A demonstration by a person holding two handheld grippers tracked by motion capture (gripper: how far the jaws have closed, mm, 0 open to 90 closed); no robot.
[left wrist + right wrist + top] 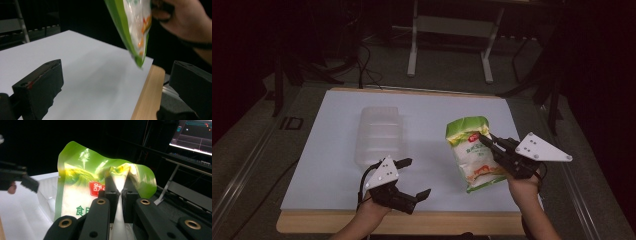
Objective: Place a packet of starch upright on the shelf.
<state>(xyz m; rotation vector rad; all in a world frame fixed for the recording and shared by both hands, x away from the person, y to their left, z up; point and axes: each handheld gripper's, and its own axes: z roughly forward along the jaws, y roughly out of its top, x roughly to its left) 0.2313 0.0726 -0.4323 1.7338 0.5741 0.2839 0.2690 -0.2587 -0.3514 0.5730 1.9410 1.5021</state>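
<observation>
A green and white food bag (472, 152) hangs above the right side of the white table (327, 165). My right gripper (487, 140) is shut on it, and the bag (82, 185) rises past the pinching jaws in the right gripper view, where my gripper (121, 192) pinches a fold. My left gripper (417, 177) stands open near the front edge, nothing between its fingers. The bag's lower corner (137, 37) dangles above the table, ahead of the left gripper's jaws. A clear plastic container (379, 134) rests on the table's left half, beyond the left gripper.
The wooden front edge (147, 97) of the table lies close to the left gripper. A metal stand (452, 30) rises behind the table. Cables run across the dark floor at the back left. A lit monitor (192, 135) glows at the right.
</observation>
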